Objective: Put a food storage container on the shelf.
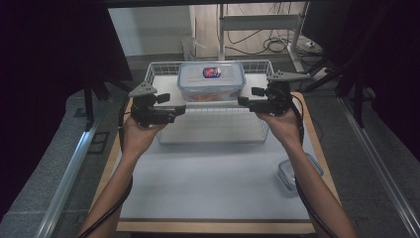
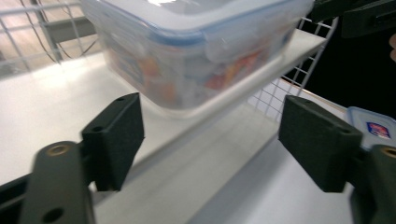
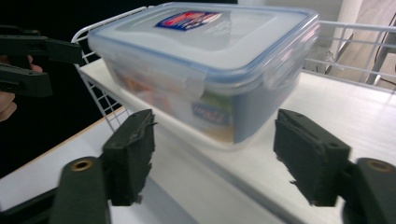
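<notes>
A clear lidded food box (image 1: 211, 81) with a blue seal and a red-blue label stands on a white board (image 1: 167, 85) at the back of a white wire basket (image 1: 213, 130). My left gripper (image 1: 172, 104) is just left of the box with its jaws pointing at it, open and empty. On the box's right side my right gripper (image 1: 250, 96) mirrors it, also open with nothing between the pads. In the left gripper view the box (image 2: 196, 51) lies beyond the left gripper (image 2: 212, 135). In the right gripper view the box (image 3: 205, 60) stands just past the right gripper (image 3: 215, 149).
A smaller lidded container (image 1: 288, 174) lies on the white table top (image 1: 208, 183) at the right, beside the person's right forearm; it also appears in the left gripper view (image 2: 373, 127). Dark curtains flank the table. A metal stand and cables sit behind the basket.
</notes>
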`<control>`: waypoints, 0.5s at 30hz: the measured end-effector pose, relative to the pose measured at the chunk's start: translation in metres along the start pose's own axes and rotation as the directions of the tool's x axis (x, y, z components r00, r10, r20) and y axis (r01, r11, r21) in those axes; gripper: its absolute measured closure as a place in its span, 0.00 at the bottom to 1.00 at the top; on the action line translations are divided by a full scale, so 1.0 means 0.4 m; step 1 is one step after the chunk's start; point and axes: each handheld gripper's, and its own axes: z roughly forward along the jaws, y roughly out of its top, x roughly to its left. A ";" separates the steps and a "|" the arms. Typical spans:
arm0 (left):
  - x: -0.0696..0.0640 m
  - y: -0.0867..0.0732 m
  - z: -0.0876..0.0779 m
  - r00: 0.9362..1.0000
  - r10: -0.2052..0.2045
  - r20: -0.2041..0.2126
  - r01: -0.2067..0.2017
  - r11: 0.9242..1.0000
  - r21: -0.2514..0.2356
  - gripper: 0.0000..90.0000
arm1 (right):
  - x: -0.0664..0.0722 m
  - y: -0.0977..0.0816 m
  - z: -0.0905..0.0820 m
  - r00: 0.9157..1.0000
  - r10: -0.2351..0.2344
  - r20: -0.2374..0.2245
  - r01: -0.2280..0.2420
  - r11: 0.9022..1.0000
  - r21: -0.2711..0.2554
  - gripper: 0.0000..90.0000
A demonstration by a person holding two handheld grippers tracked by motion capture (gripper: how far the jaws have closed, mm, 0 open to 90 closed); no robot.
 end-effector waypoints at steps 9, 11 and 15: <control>-0.032 -0.057 -0.012 1.000 0.018 -0.008 -0.018 0.999 0.032 0.14 | 0.041 -0.048 -0.014 0.999 -0.050 -0.004 0.050 0.998 0.023 0.16; -0.039 -0.069 -0.017 1.000 0.020 -0.001 -0.020 0.999 0.037 0.13 | 0.047 -0.060 -0.017 0.999 -0.052 -0.011 0.052 0.998 0.025 0.14; -0.054 -0.093 -0.029 1.000 0.009 0.019 -0.010 0.999 0.030 0.11 | 0.056 -0.083 -0.021 0.998 -0.057 -0.023 0.058 0.998 0.037 0.11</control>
